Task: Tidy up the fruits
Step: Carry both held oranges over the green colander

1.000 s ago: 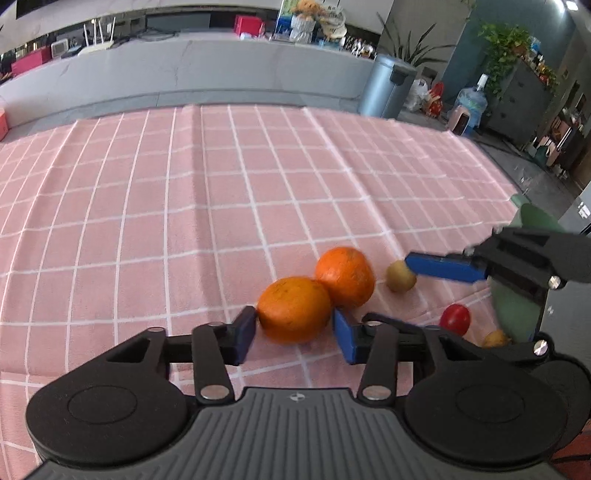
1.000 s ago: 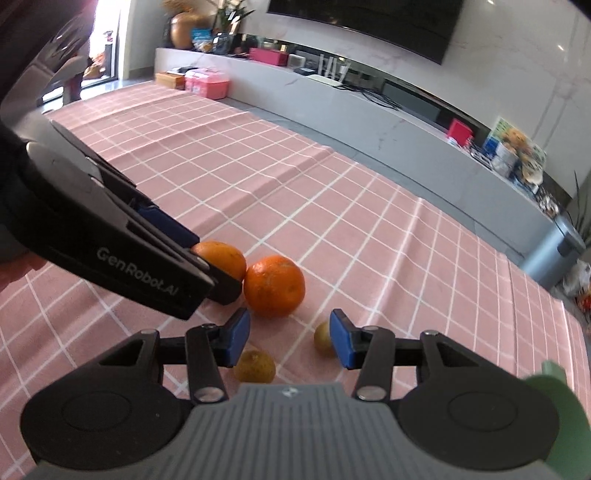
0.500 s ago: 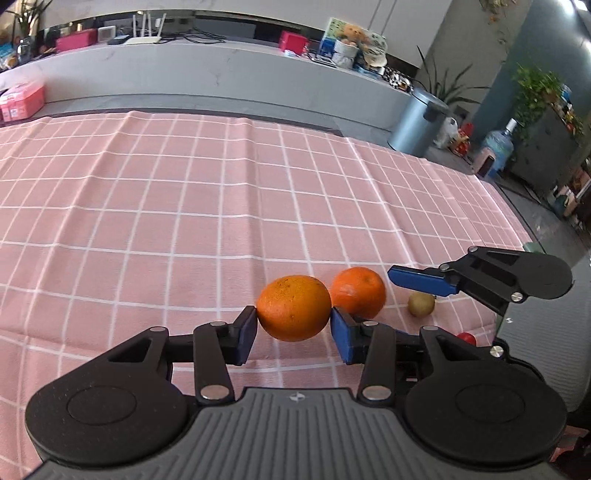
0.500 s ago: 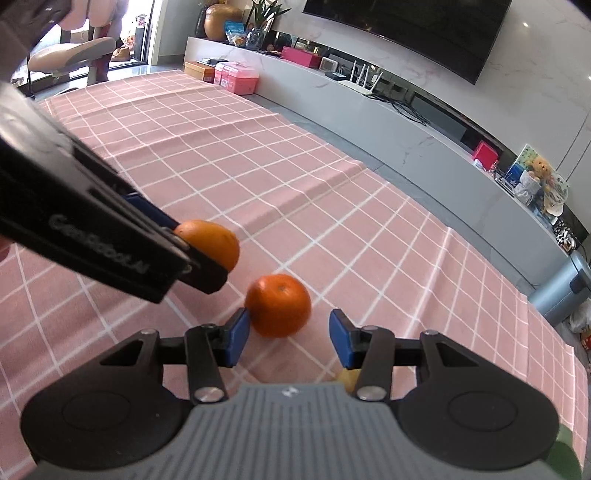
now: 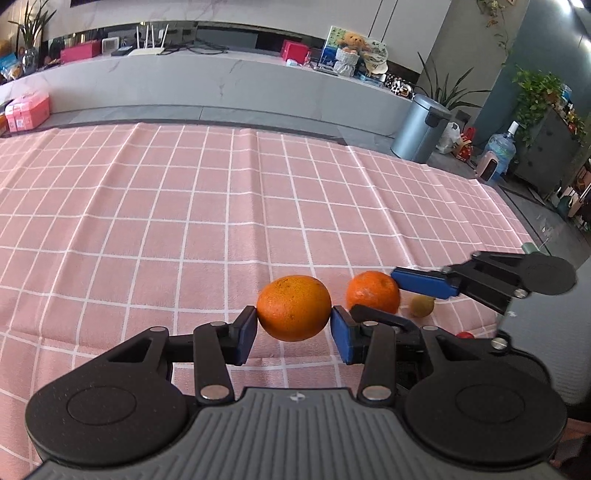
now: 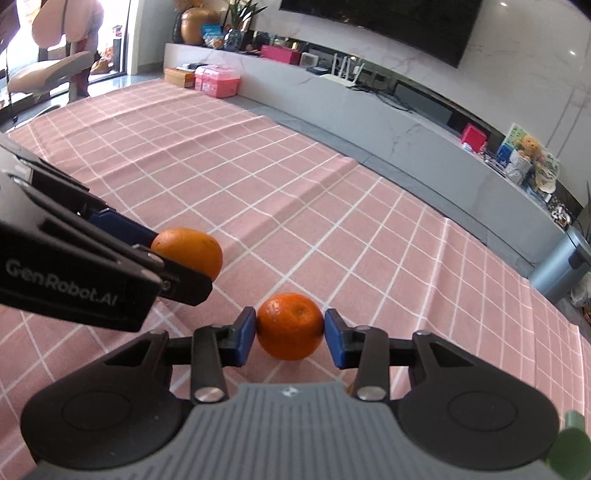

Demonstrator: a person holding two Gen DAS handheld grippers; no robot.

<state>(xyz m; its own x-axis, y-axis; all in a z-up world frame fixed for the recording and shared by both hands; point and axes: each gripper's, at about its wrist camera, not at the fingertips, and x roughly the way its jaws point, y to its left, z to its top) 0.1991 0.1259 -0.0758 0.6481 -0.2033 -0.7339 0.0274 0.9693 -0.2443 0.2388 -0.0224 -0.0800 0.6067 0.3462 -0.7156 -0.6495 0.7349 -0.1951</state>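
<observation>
Home living room: wall television [image 6: 388, 26], sideboard [image 5: 221, 85]

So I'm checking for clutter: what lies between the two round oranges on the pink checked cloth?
In the left wrist view, only the left gripper's right blue pad and bare cloth separate the held orange from the second orange.

a pink checked tablecloth [image 5: 184, 206] covers the table. far behind runs a long grey marble counter [image 5: 221, 85] with a white router [image 5: 149, 40] and a teddy bear [image 5: 351, 40]; a grey bin [image 5: 419, 127] stands at the far right.
</observation>
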